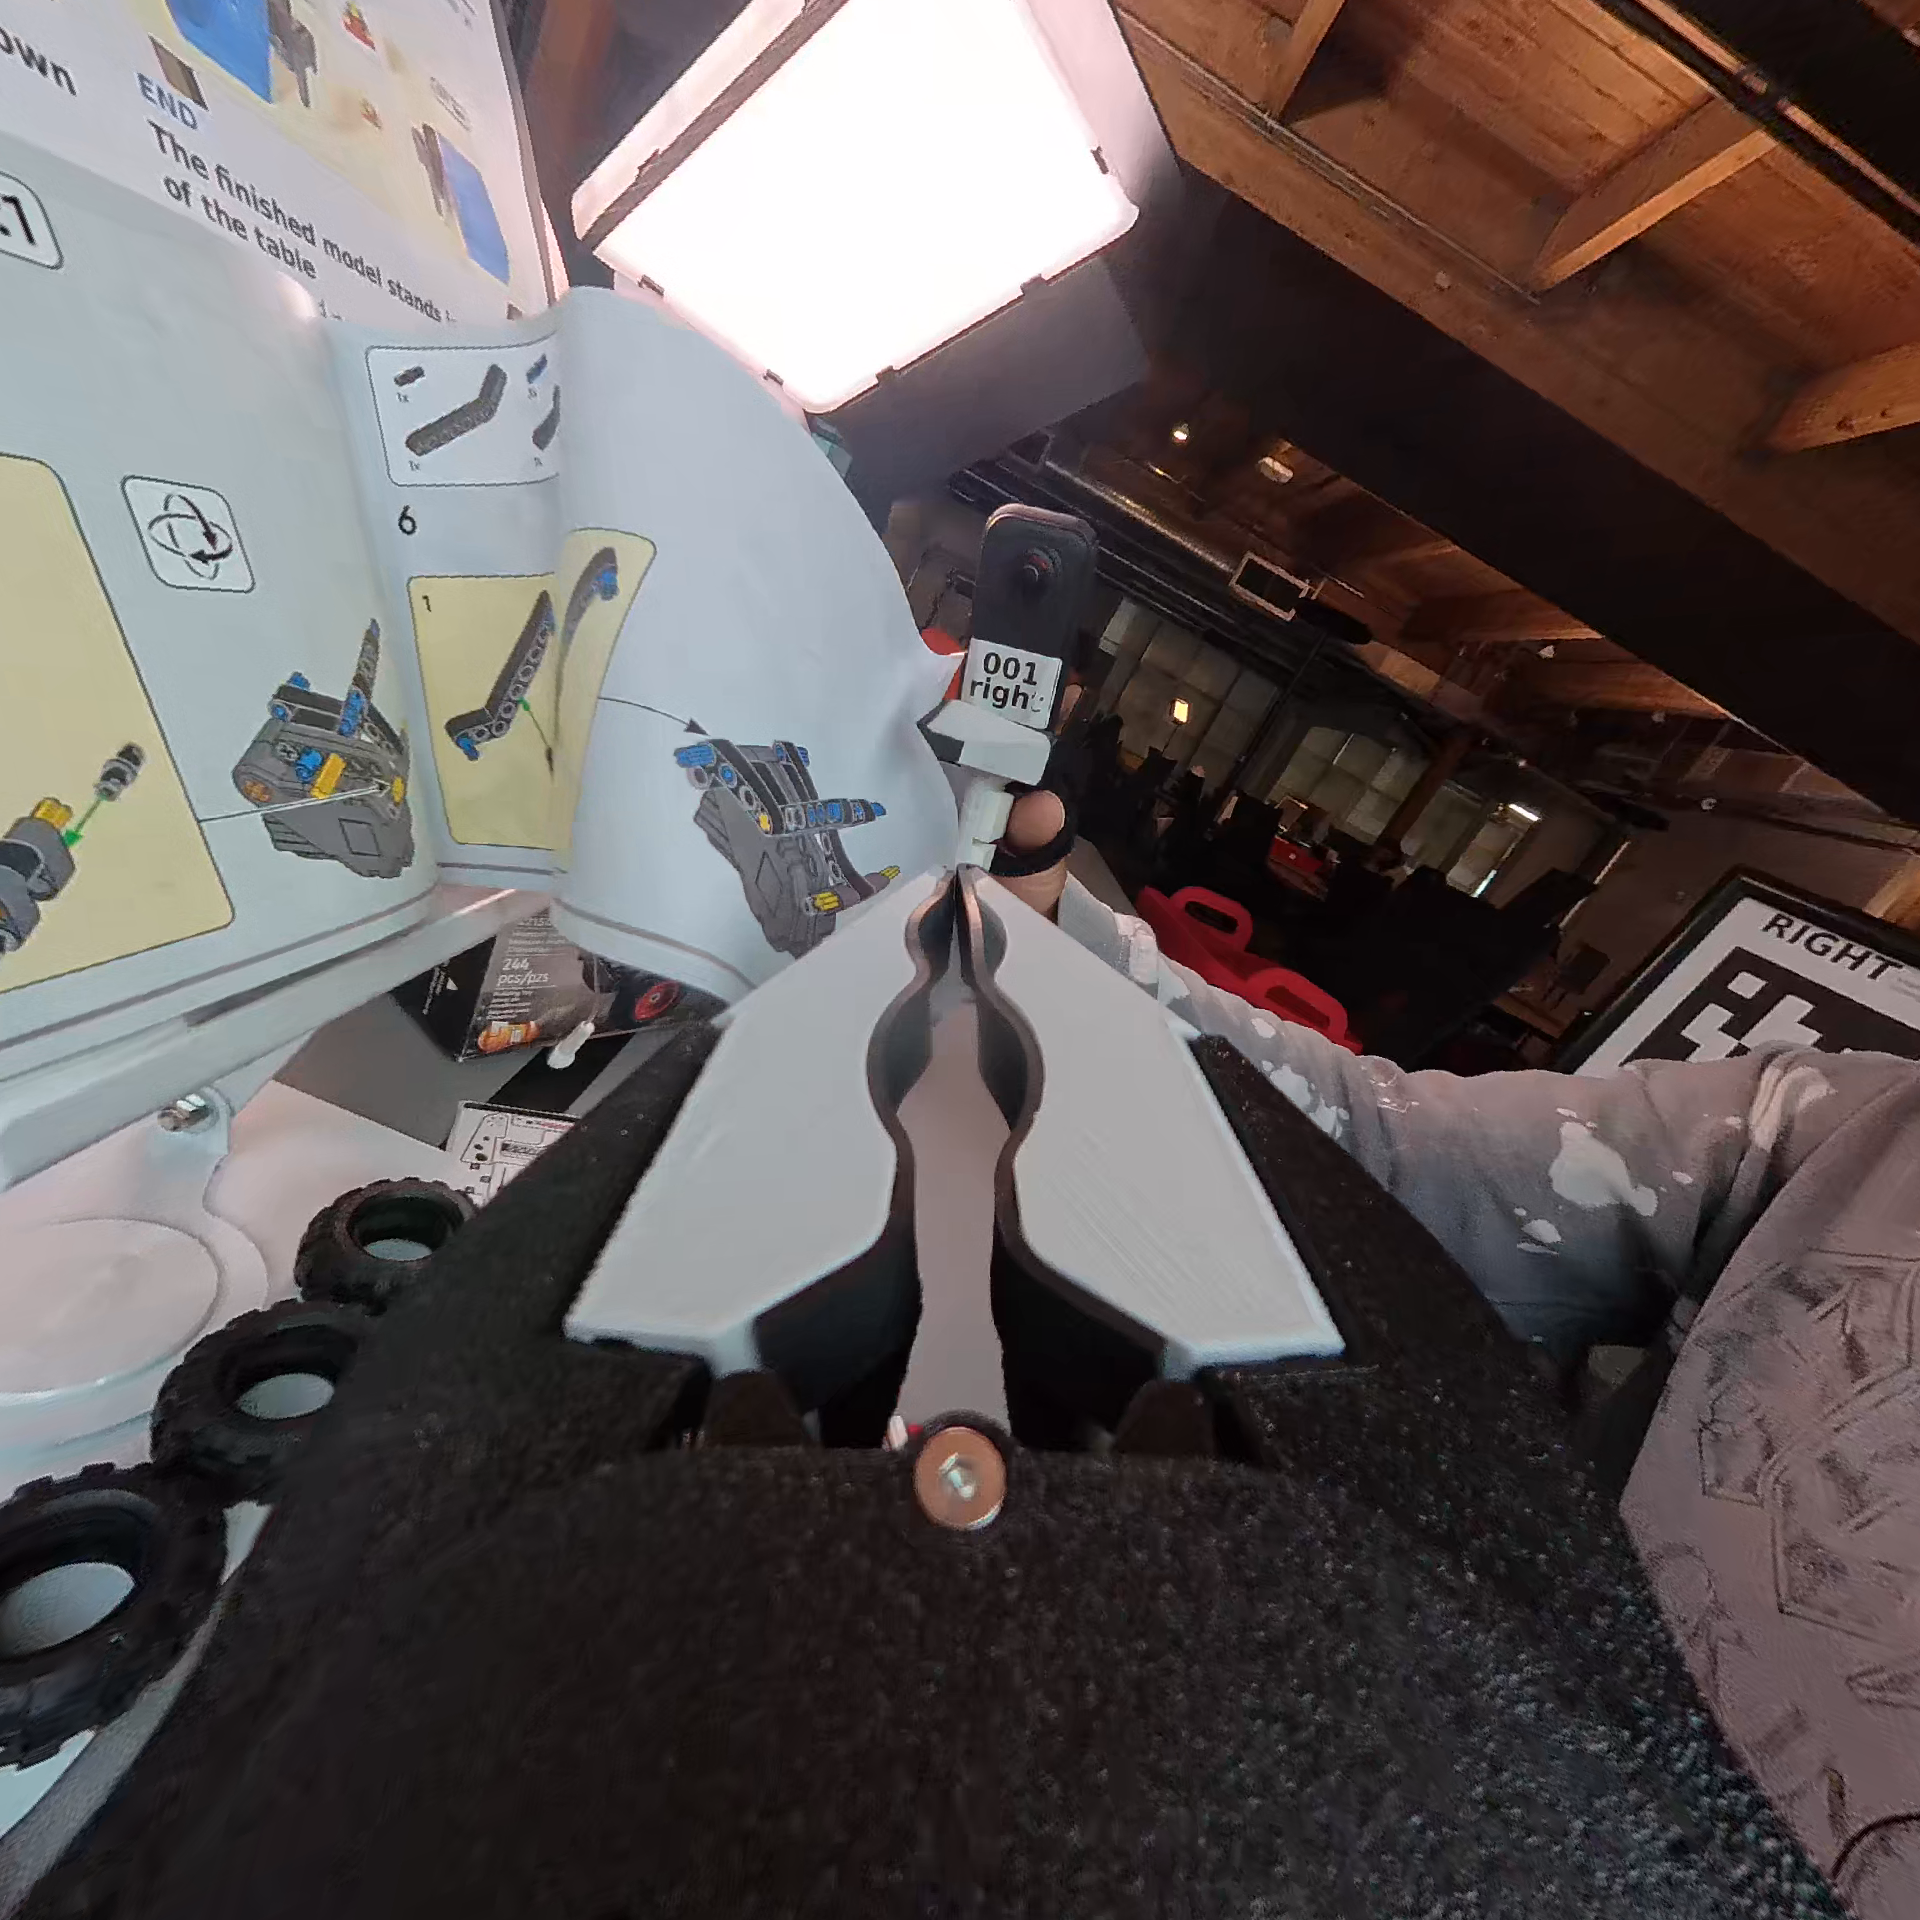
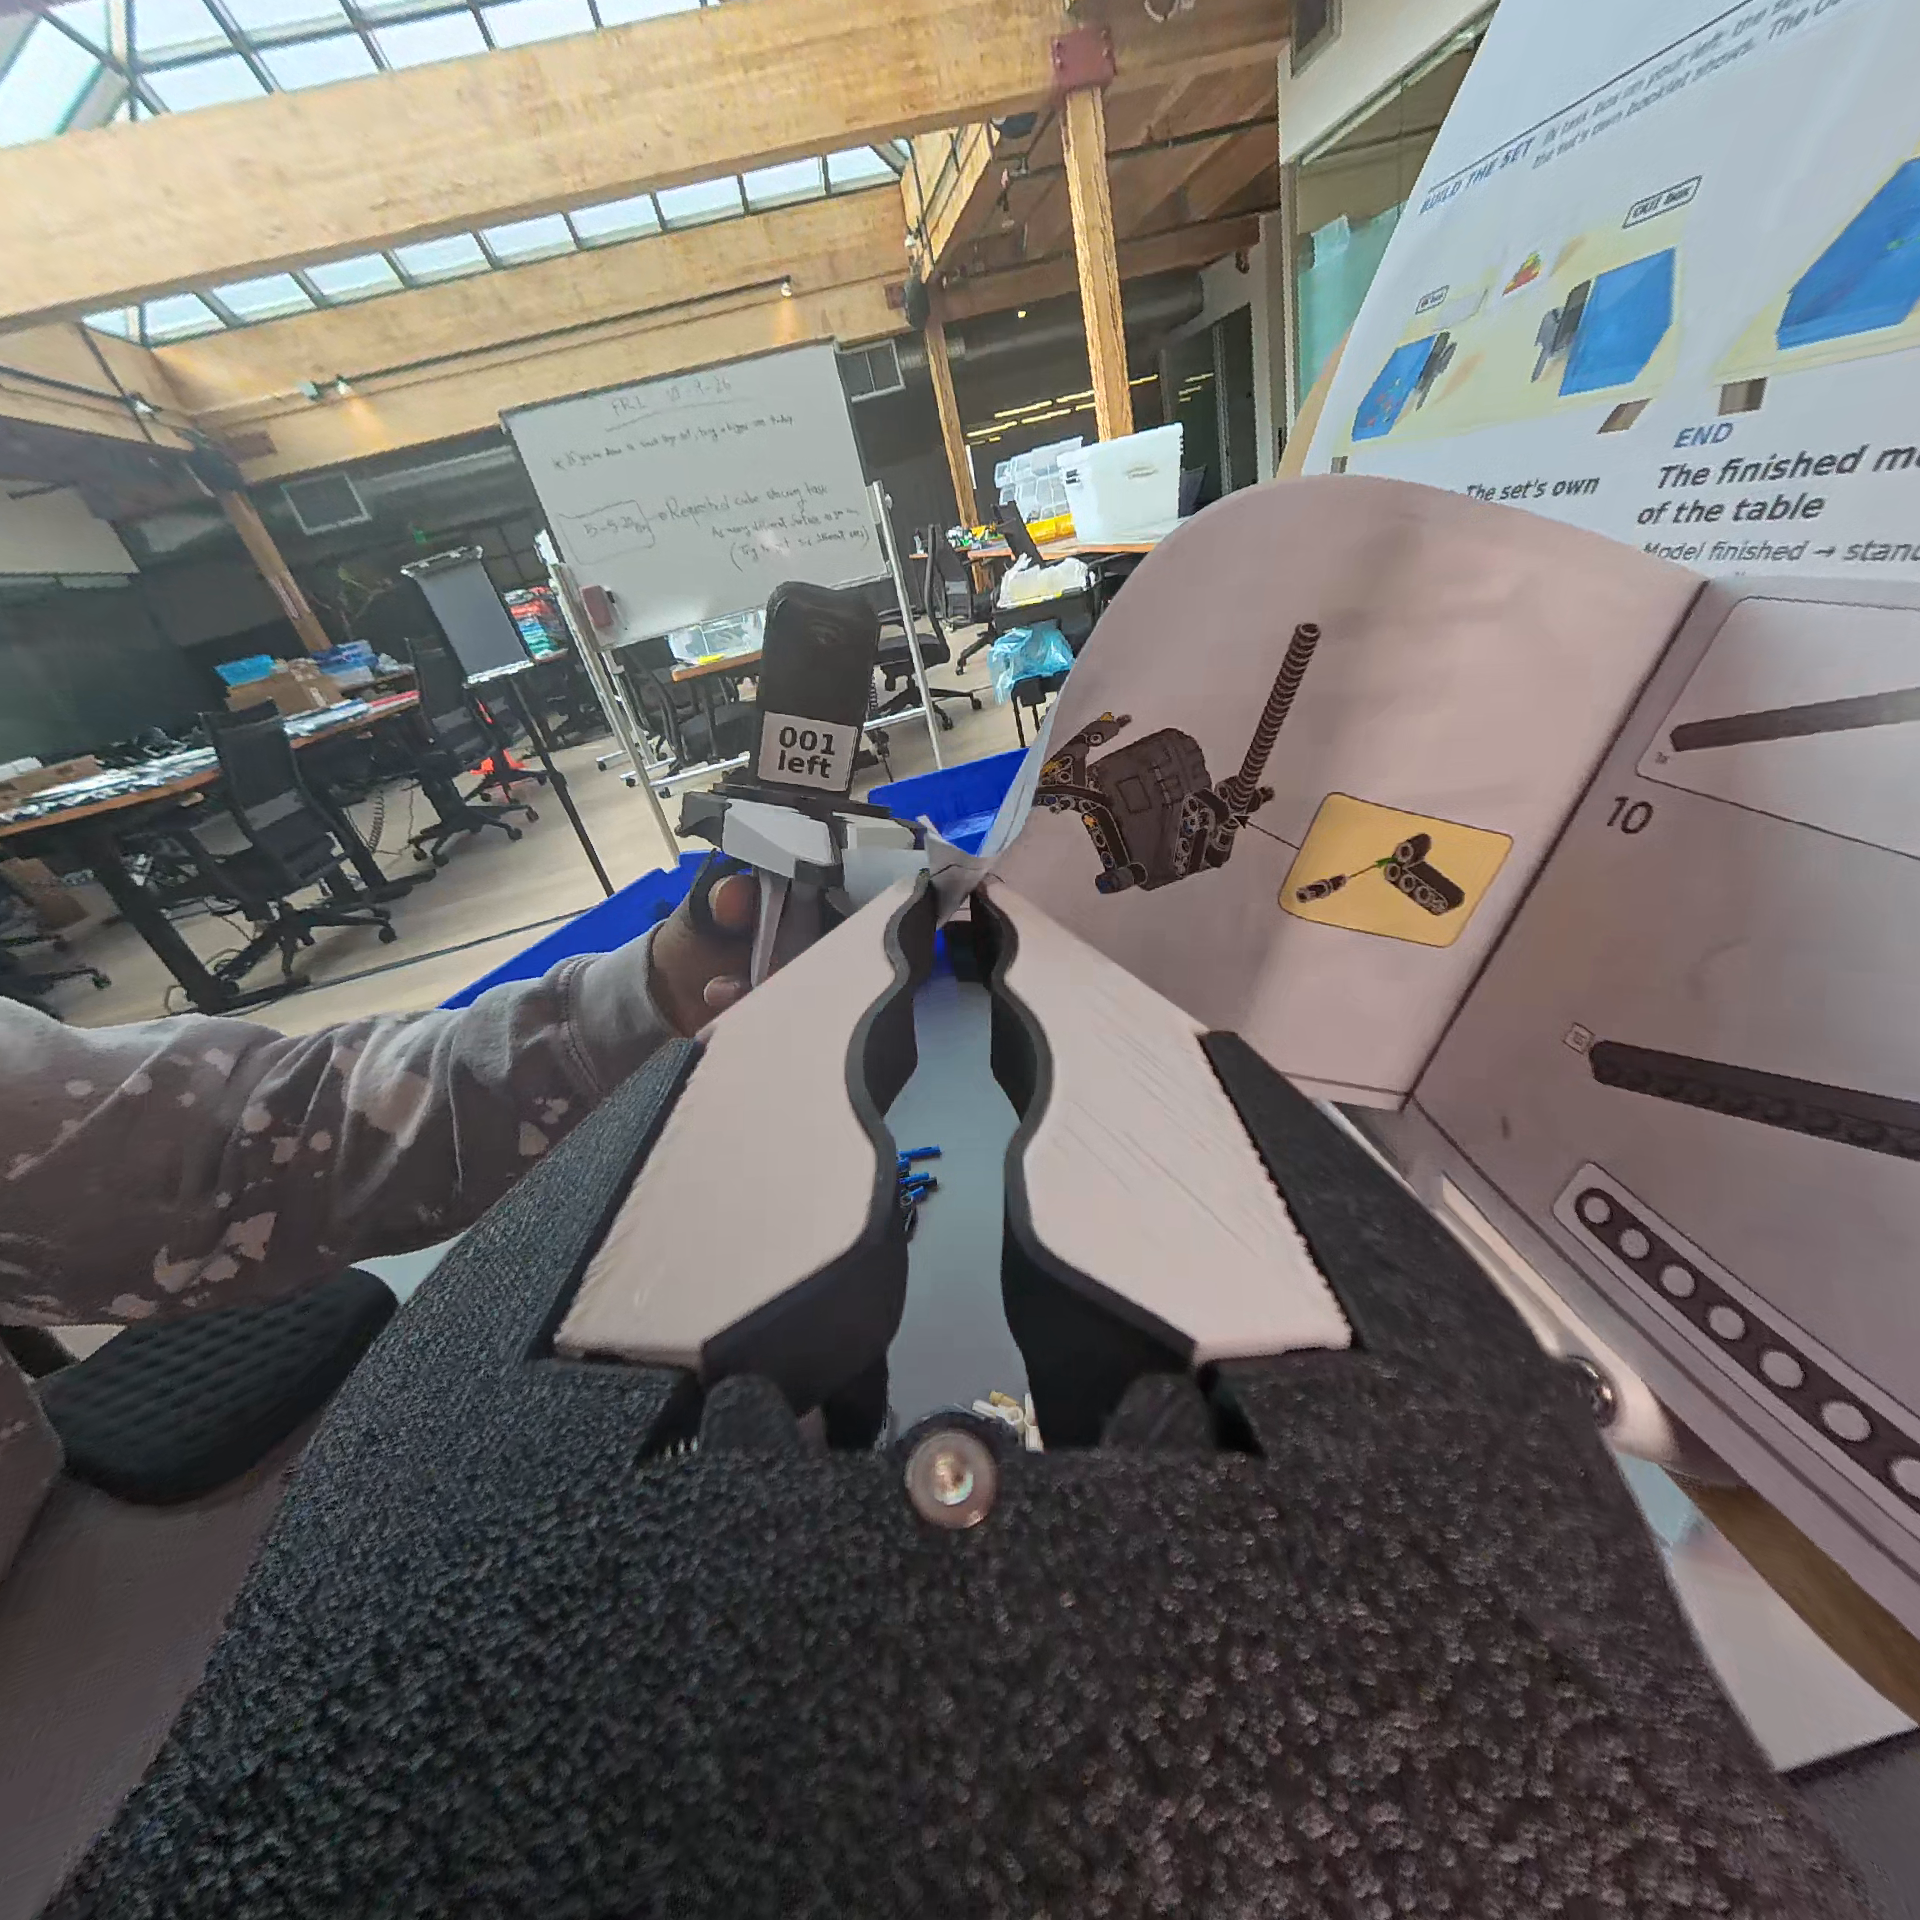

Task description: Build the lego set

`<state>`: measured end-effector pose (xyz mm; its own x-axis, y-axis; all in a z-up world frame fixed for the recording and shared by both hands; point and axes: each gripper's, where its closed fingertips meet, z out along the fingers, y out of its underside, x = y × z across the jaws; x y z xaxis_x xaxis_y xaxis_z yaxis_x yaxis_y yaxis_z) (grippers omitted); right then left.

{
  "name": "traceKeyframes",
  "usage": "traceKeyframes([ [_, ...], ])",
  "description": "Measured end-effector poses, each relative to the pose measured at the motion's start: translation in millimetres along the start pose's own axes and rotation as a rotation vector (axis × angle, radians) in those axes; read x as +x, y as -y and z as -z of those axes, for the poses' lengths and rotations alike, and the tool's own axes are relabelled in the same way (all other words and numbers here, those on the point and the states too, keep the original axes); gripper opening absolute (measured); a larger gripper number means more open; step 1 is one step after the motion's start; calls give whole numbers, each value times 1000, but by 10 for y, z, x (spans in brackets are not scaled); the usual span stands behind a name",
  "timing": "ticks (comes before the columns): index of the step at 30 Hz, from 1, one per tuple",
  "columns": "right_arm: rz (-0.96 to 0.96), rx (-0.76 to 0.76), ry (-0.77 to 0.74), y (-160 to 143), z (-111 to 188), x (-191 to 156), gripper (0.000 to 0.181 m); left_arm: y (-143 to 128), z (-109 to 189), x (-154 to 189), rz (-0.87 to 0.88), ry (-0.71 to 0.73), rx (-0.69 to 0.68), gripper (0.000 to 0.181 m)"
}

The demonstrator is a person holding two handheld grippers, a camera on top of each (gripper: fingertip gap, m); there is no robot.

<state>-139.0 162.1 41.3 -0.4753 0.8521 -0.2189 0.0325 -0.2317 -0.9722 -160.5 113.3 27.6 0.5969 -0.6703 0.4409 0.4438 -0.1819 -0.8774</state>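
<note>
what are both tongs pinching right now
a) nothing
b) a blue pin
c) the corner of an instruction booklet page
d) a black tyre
c: in each wrist view the tongs' tips, right tongs and left tongs, close on the curled booklet page; the black tyres lie untouched.

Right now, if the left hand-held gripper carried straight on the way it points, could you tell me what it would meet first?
The left hand-held gripper is shut, its tips at the curled booklet page. Directly beyond them is the right hand-held gripper, so it would probably meet that first, though depth is unclear.
</note>
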Motion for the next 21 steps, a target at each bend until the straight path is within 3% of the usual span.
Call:
traceKeyframes([
  [6, 28, -10, 4, -32, 81, -13, 5, -53, 38, 48, 54, -49, 47, 0],
  [10, 38, -37, -8, -86, 194, 28, 5, 27, 131, -59, 26, 56, 59, 14],
  [18, 40, -9, 65, -83, 98, -139, 11, -191, -263, -207, -172, 250, -232, 36],
  [21, 27, -12, 86, -104, 46, -186, 15, -262, -394, -259, -231, 307, -280, 40],
])
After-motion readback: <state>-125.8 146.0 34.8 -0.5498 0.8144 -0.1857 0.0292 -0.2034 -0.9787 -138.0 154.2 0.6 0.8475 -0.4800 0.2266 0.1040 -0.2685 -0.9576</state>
